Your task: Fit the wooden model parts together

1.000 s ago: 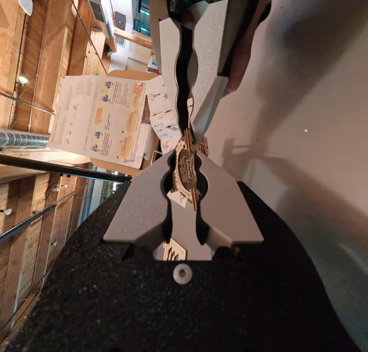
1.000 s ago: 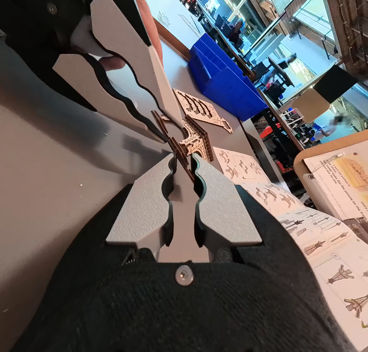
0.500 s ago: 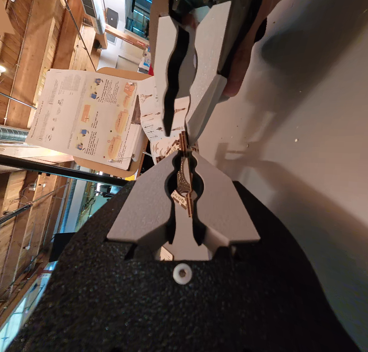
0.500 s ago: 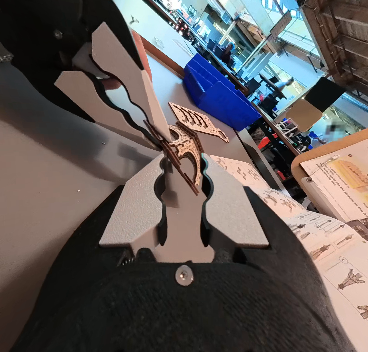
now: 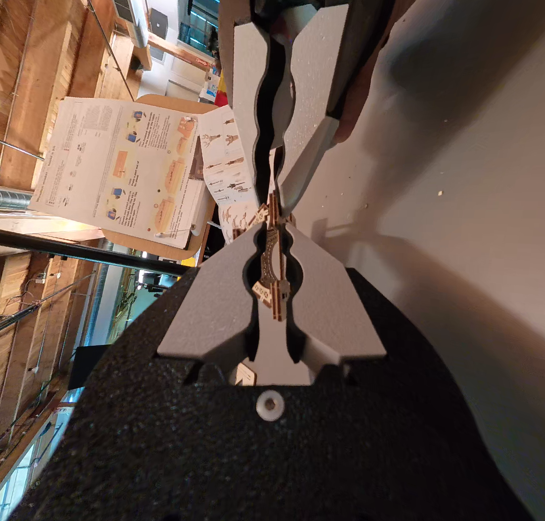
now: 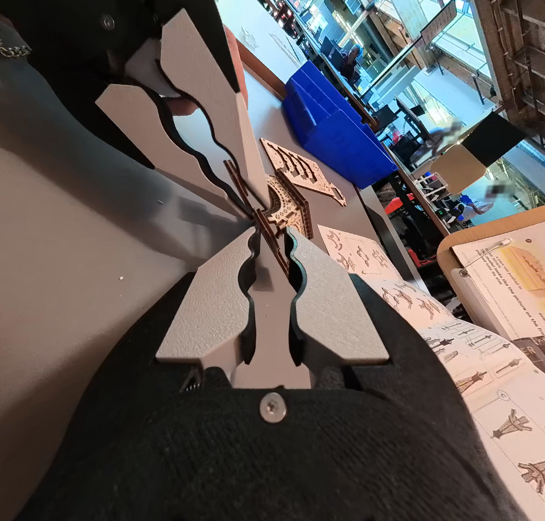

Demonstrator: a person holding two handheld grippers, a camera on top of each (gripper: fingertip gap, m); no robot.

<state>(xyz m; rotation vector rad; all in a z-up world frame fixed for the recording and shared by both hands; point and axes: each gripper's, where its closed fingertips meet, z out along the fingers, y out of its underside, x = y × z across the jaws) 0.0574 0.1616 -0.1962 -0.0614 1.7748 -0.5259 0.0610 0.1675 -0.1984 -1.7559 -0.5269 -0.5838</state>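
Observation:
A small wooden lattice model part (image 5: 272, 271), tower-shaped with arches, hangs between the two grippers above the grey table (image 5: 457, 167). My left gripper (image 5: 274, 228) is shut on it, and the part runs back between its fingers. My right gripper (image 5: 274, 204) comes in from above in the left wrist view, tip to tip with the left one. In the right wrist view the right gripper (image 6: 270, 234) is closed on the dark edge of the part (image 6: 272, 250). The left gripper (image 6: 250, 210) reaches in from the upper left, and the arched section (image 6: 284, 209) sticks out behind.
A wooden sheet with cut-outs (image 6: 300, 170) lies on the table (image 6: 73, 271) behind the grippers. Beyond it stands a blue bin (image 6: 333, 132). A folded instruction sheet (image 6: 413, 300) lies to the right. A clipboard with an instruction page (image 5: 118, 167) stands at the table edge.
The right gripper opened wide half a second ago and has closed in on the part again. The part in the left gripper has turned from face-on to nearly edge-on.

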